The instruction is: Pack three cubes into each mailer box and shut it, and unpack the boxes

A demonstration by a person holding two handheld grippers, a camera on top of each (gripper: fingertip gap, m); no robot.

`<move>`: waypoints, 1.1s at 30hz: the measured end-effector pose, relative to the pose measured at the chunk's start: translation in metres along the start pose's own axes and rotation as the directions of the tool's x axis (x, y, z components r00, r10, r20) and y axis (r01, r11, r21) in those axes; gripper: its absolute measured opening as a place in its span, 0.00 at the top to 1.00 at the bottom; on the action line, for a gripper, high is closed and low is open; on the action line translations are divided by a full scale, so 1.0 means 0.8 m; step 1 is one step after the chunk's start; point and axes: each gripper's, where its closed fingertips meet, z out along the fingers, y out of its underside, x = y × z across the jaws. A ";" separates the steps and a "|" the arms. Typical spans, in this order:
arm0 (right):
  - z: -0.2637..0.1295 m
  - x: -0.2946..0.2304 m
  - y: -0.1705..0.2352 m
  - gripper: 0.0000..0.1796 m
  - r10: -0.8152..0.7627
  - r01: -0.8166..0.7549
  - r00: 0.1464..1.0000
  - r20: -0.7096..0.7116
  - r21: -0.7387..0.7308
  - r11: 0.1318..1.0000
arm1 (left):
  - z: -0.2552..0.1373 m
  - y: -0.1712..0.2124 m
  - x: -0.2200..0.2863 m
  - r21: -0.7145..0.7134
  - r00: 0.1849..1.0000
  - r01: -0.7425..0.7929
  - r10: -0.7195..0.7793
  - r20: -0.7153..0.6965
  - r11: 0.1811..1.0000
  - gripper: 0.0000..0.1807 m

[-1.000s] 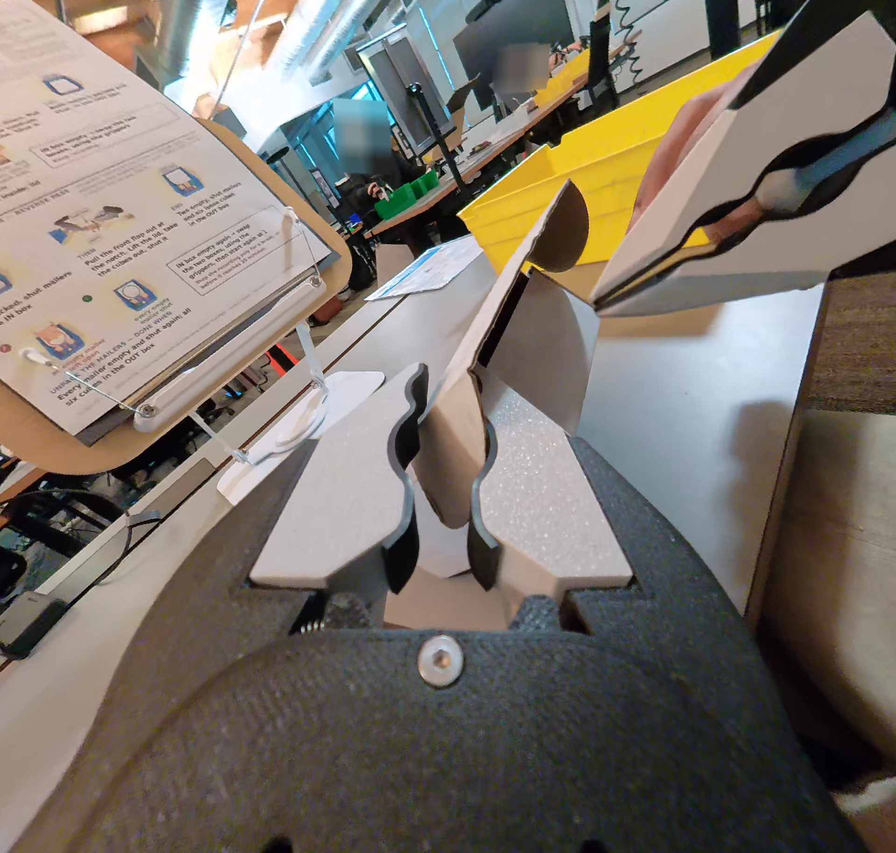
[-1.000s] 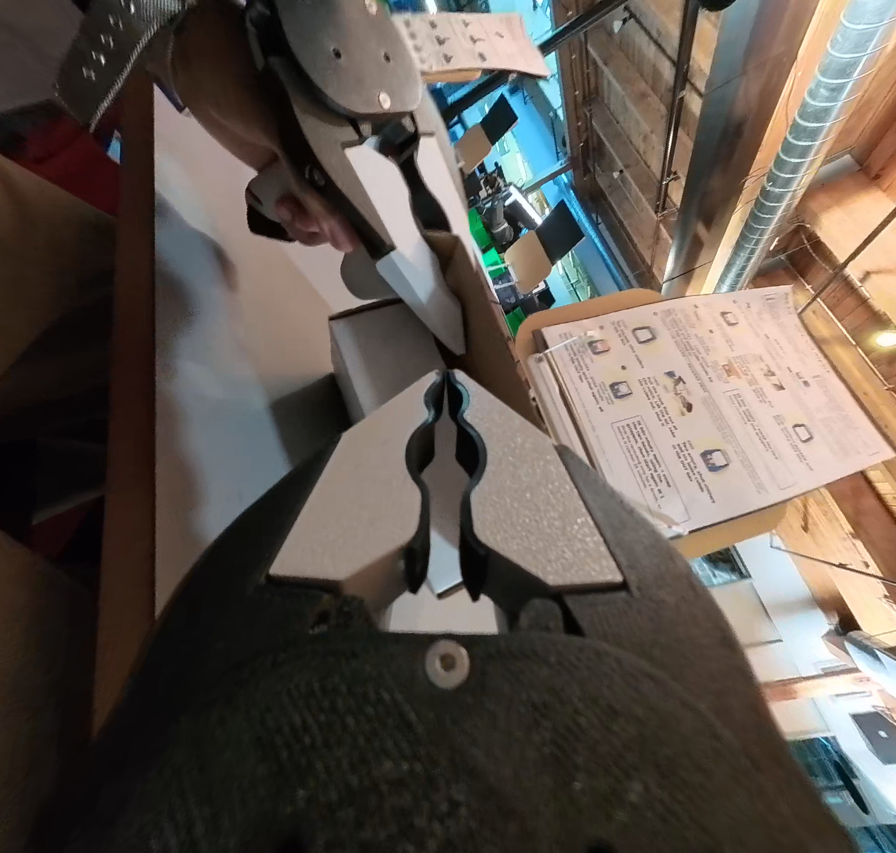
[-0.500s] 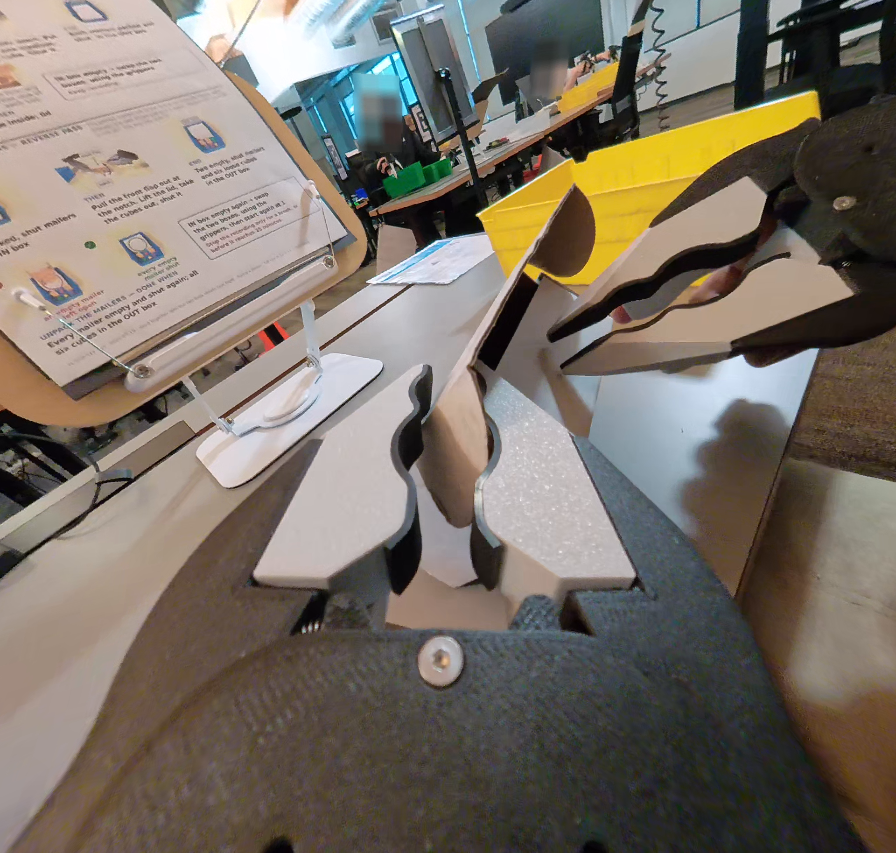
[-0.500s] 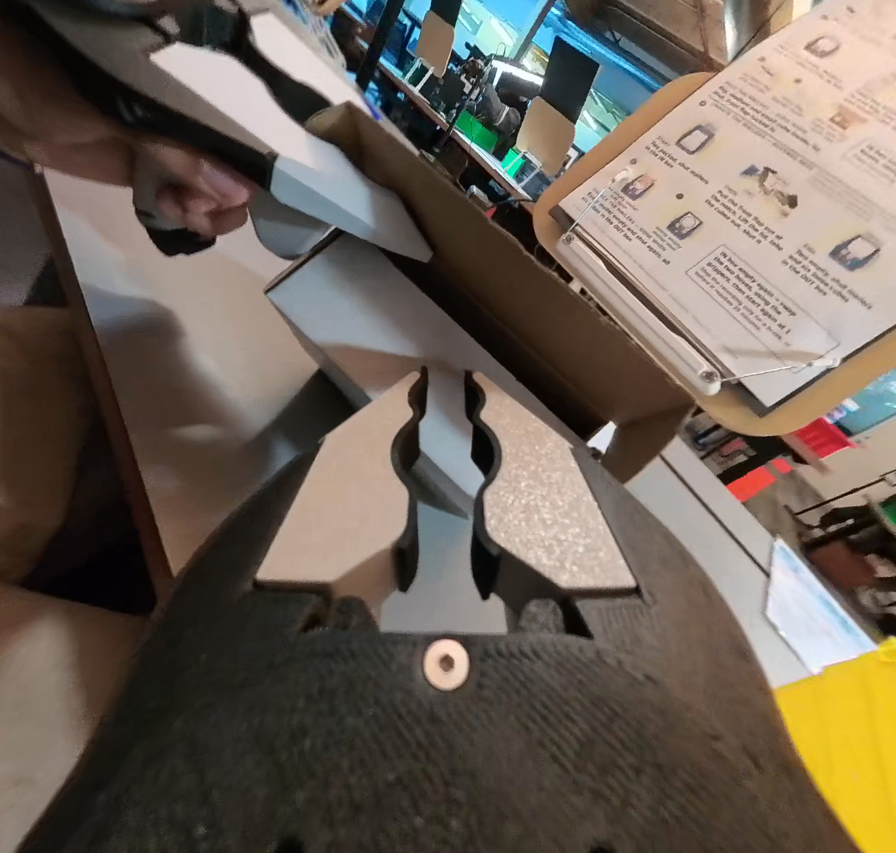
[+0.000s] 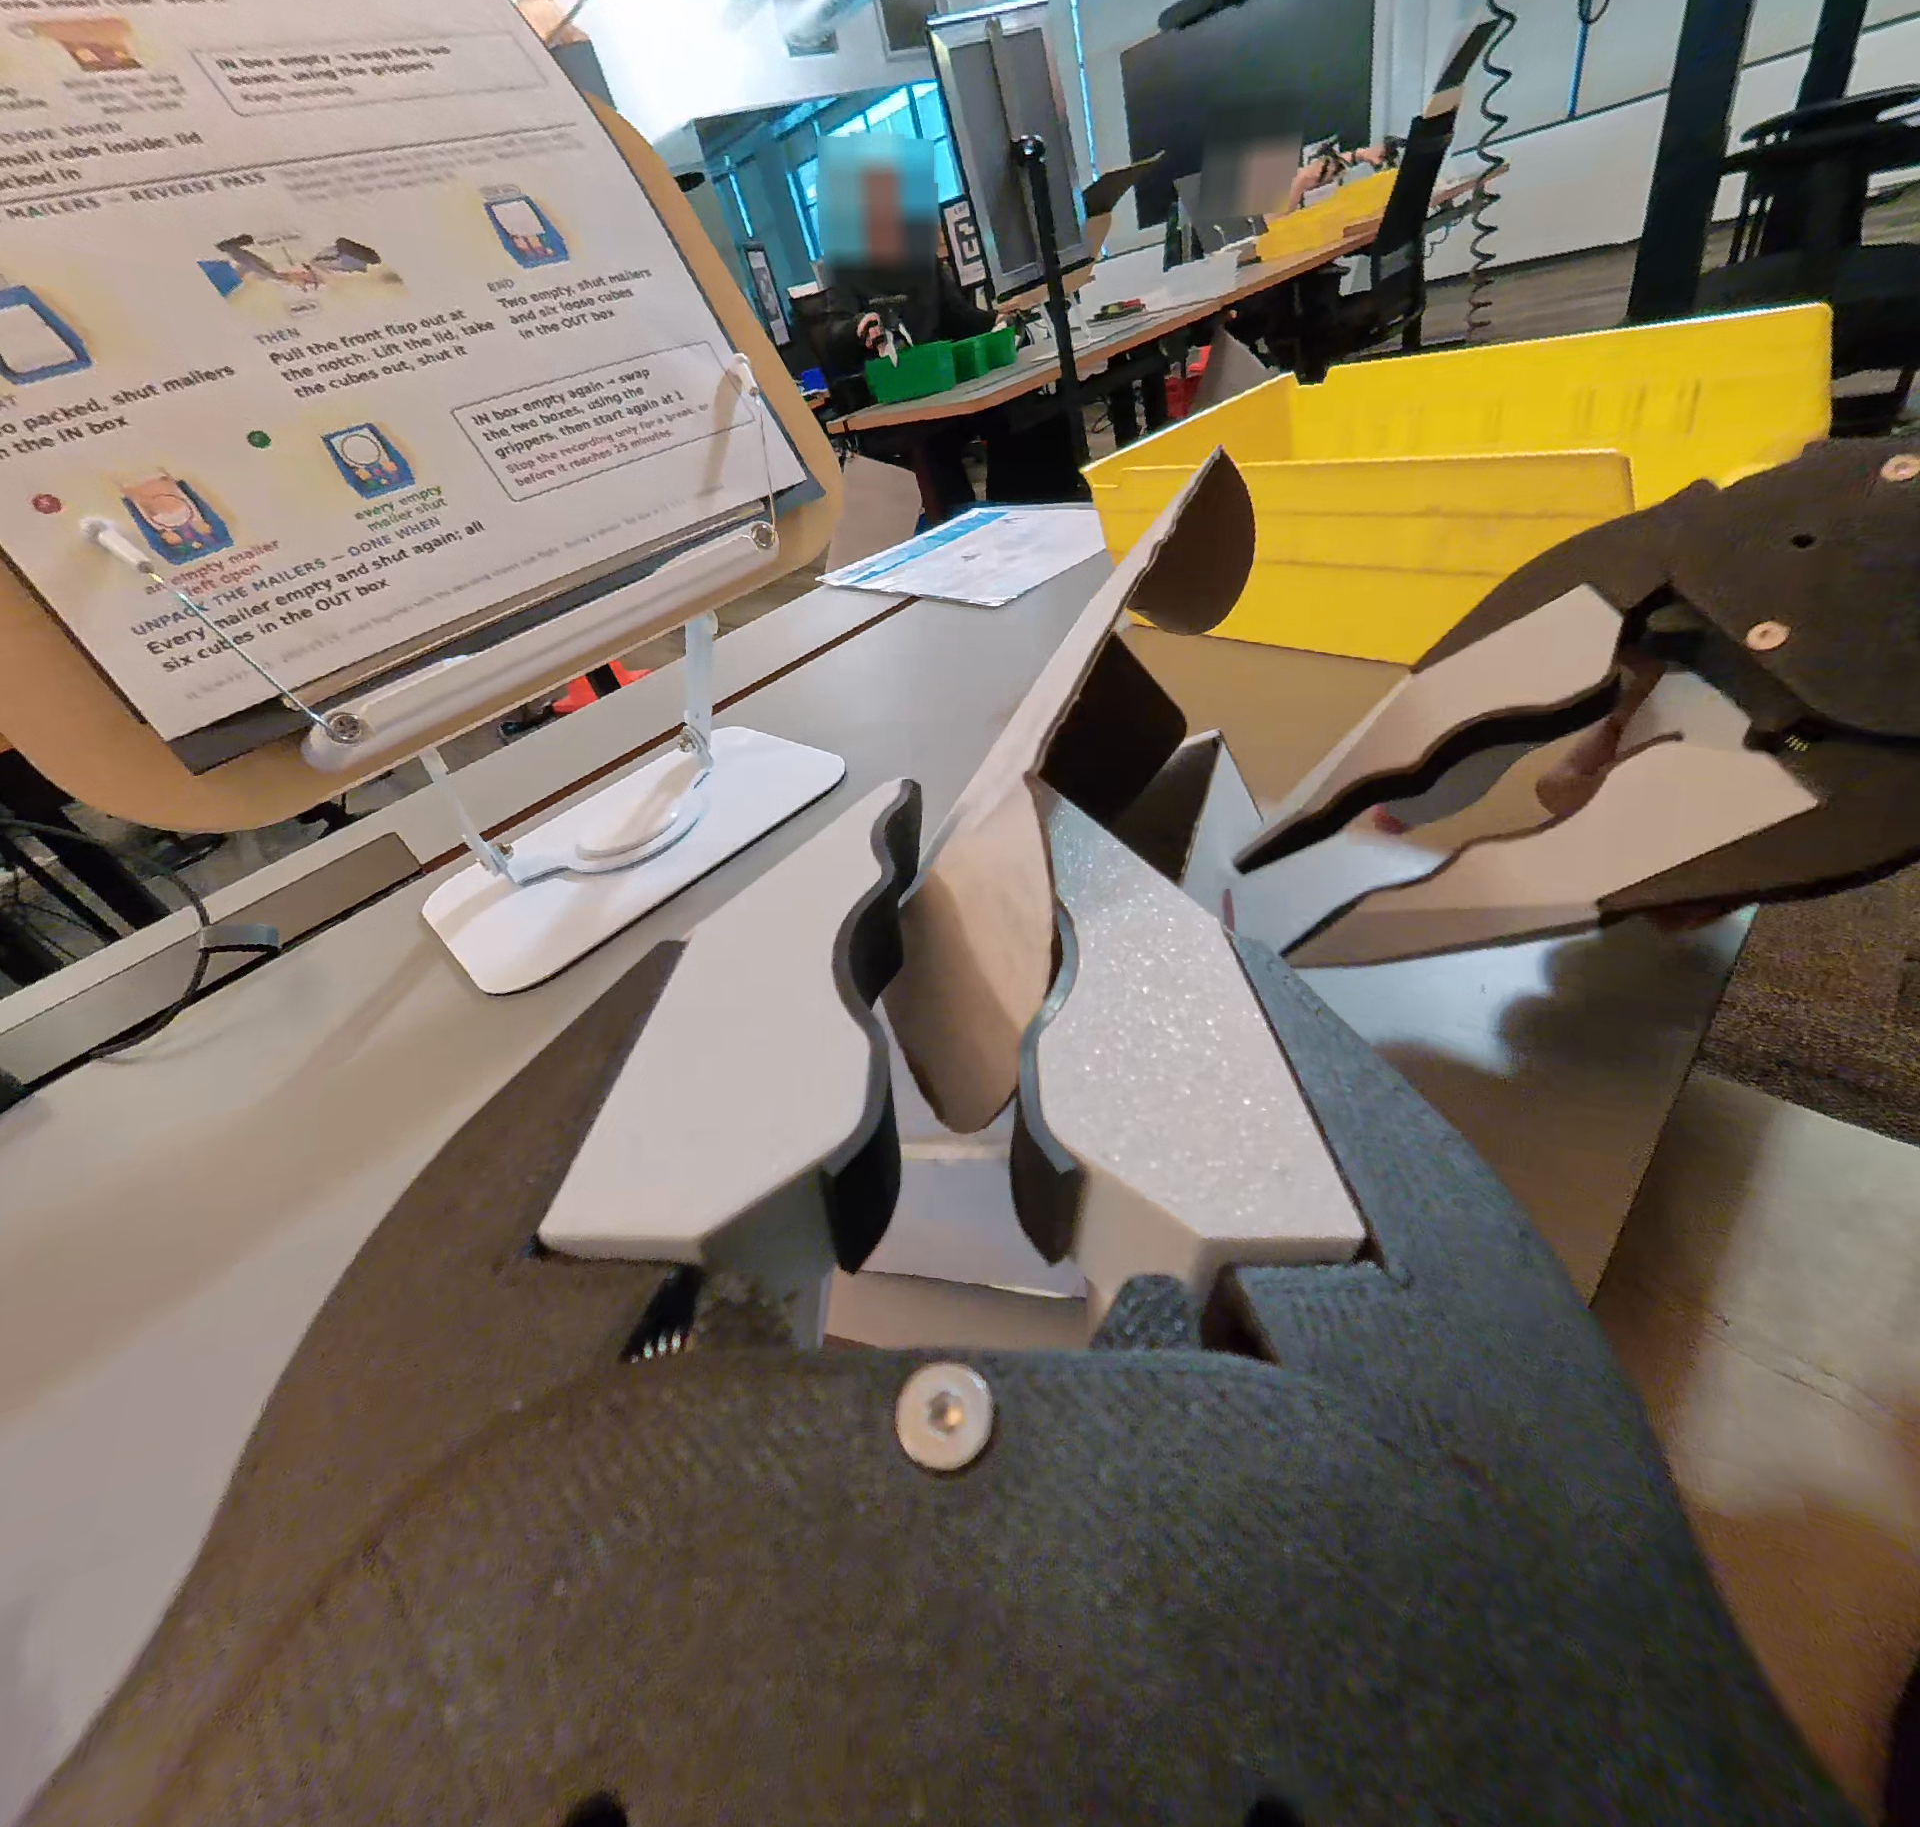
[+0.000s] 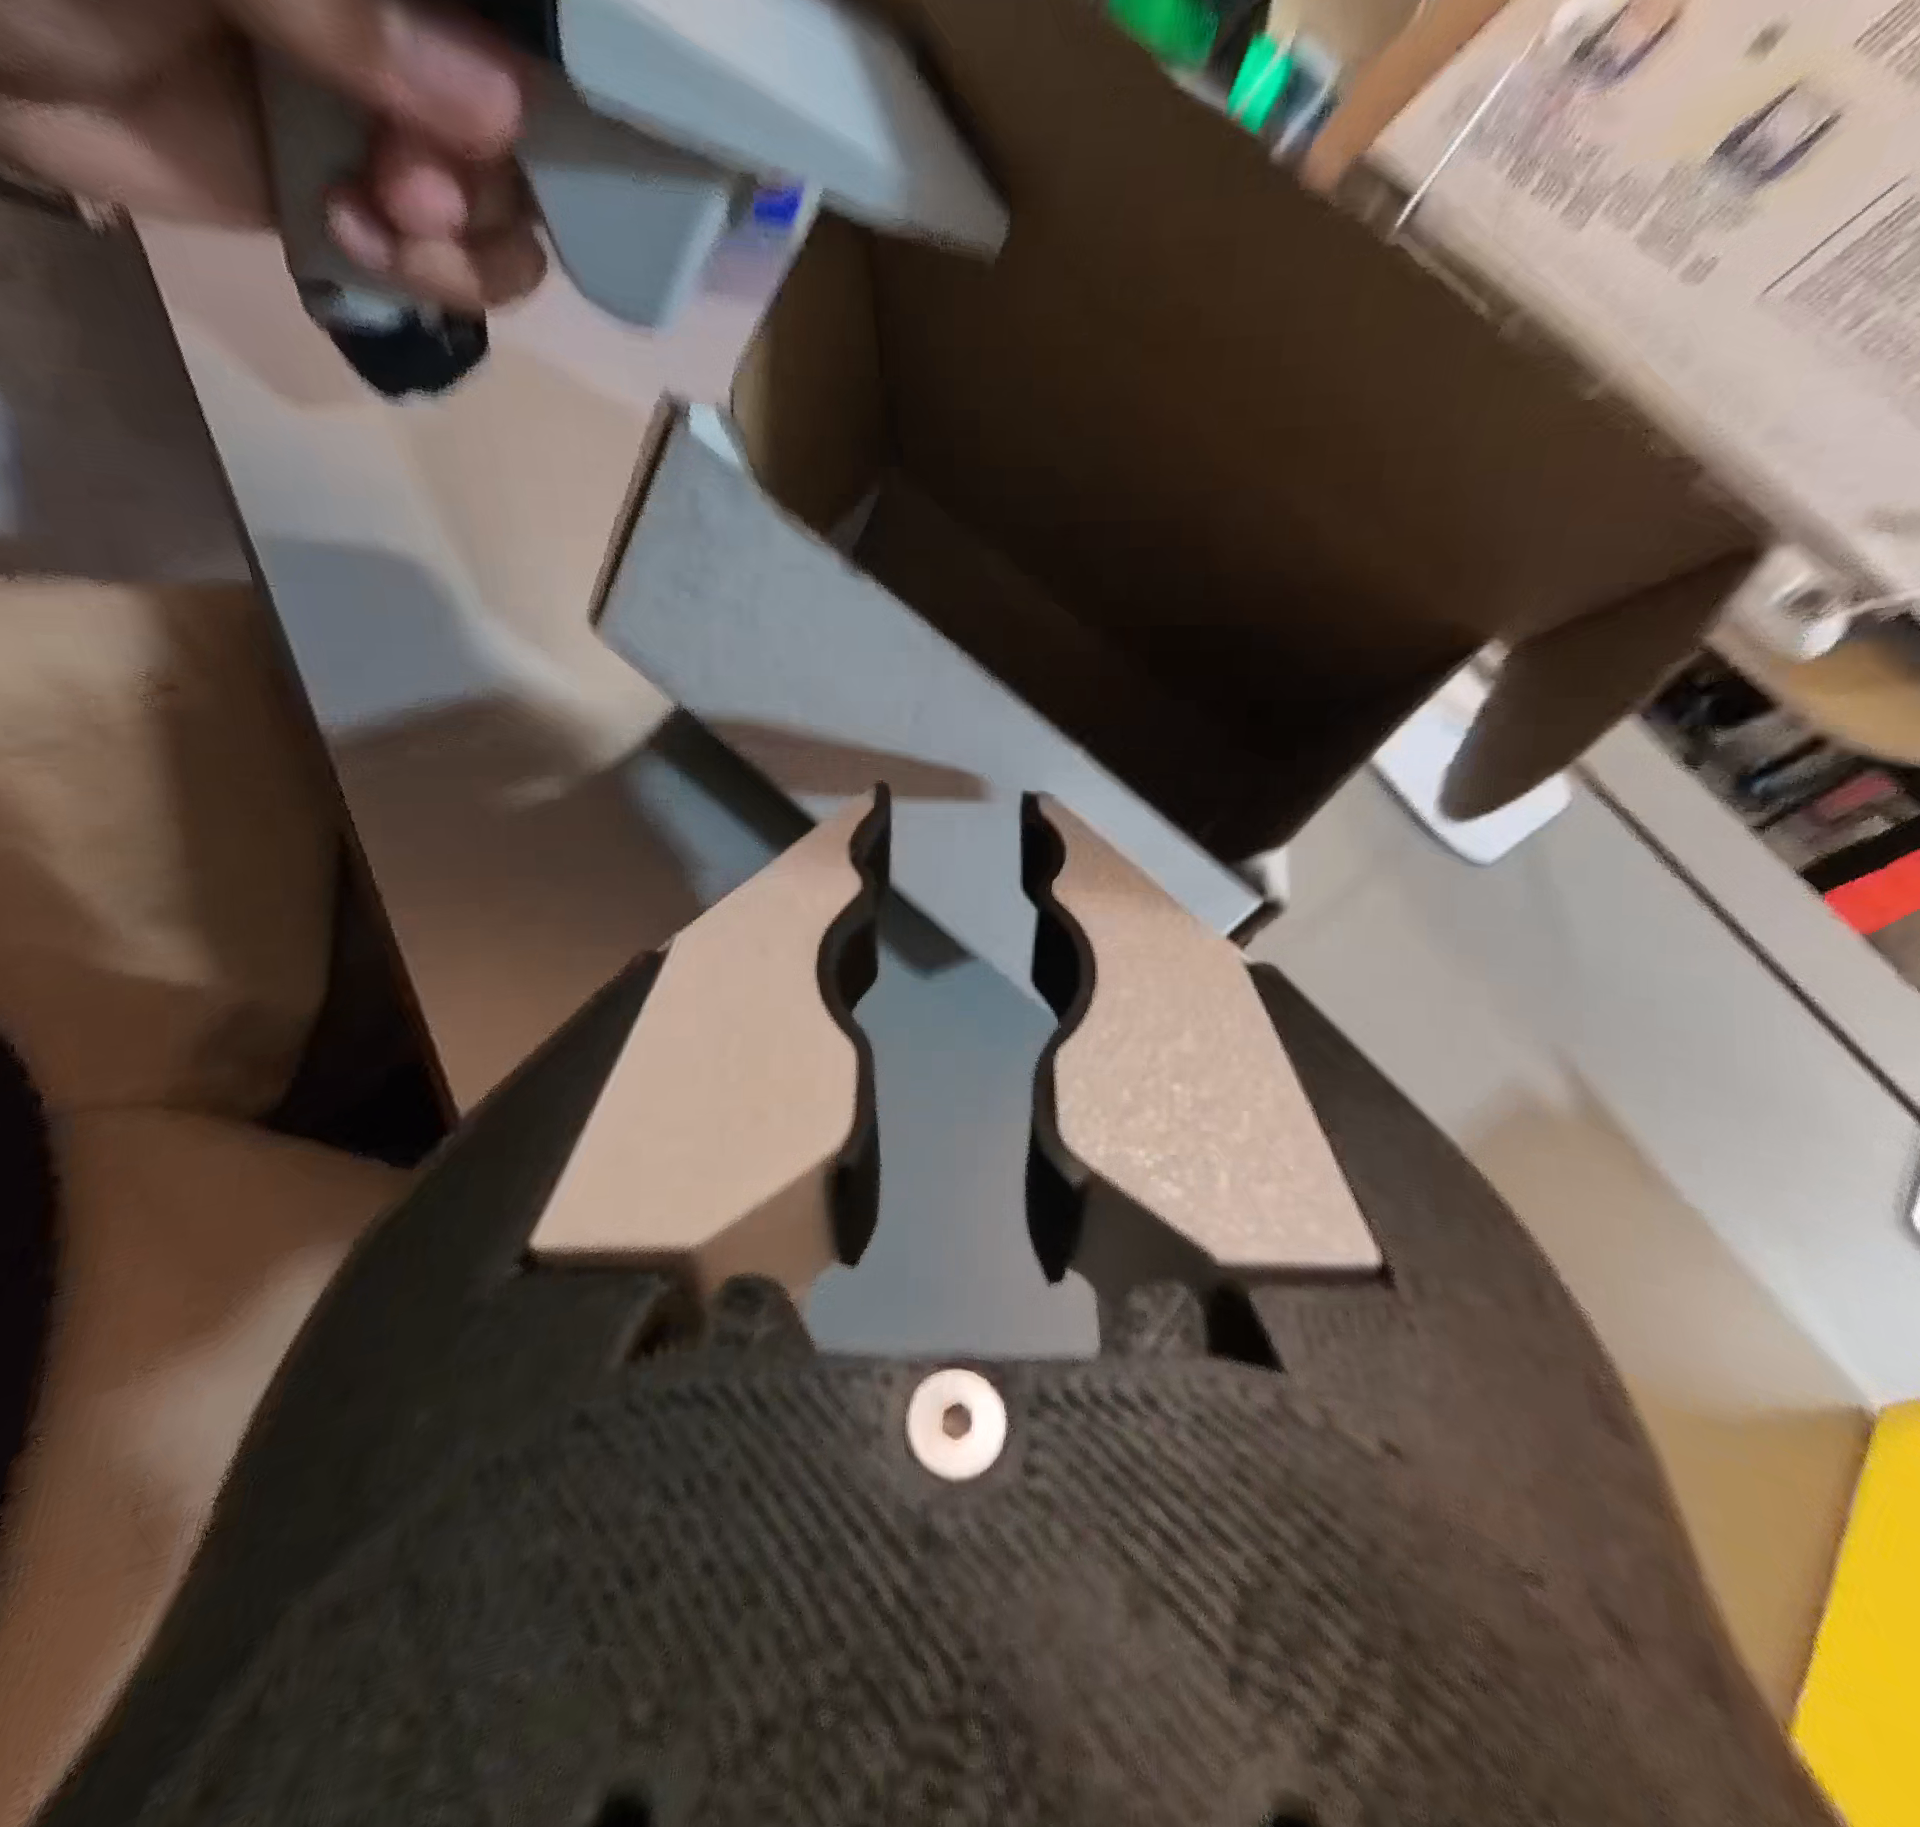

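Observation:
A mailer box, white outside and brown inside, stands open on the table; its front wall (image 6: pixel 831 634) faces my right gripper. My left gripper (image 5: pixel 971 842) is shut on the edge of the raised lid (image 5: pixel 1091 655) and holds it up. In the right wrist view the left gripper (image 6: pixel 790 115) shows at the lid's (image 6: pixel 1195 375) top corner, with a hand (image 6: pixel 416 177) behind it. My right gripper (image 6: pixel 954 821) is open a little and empty, its tips just in front of the box's front wall. It also shows in the left wrist view (image 5: pixel 1273 904). The box's inside is dark, and the right wrist view is blurred.
A yellow bin (image 5: pixel 1455 489) stands behind the box. An instruction sheet on a white stand (image 5: pixel 623 842) is at the left. A paper sheet (image 5: pixel 966 556) lies farther back. The table's edge (image 5: pixel 1714 1008) runs close on the right. People sit at far desks. Across from one pair of fingers to the other is roughly 9 centimeters.
My right gripper has swung round and down to the box's front wall, and its fingers have opened from nearly shut. My left gripper keeps hold of the lid.

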 end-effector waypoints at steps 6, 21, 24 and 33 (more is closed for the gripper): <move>-0.014 -0.006 -0.042 0.87 -0.047 0.050 0.999 -0.025 0.168 0.984 | 0.000 0.000 0.008 0.000 1.000 -0.030 0.030 -0.006 1.000 0.92; 0.007 -0.003 0.013 0.85 0.098 -0.098 0.995 0.007 -0.044 0.994 | -0.002 -0.010 0.007 0.015 1.000 0.000 0.000 -0.014 1.000 0.92; 0.007 -0.010 0.021 0.87 0.075 -0.072 0.997 0.032 -0.085 0.994 | 0.000 -0.016 -0.004 0.020 1.000 -0.013 0.013 0.007 1.000 0.92; 0.001 -0.014 0.024 0.91 0.071 -0.064 0.994 0.087 -0.083 0.995 | 0.030 -0.021 -0.090 0.017 0.967 0.254 -0.254 0.035 0.967 0.90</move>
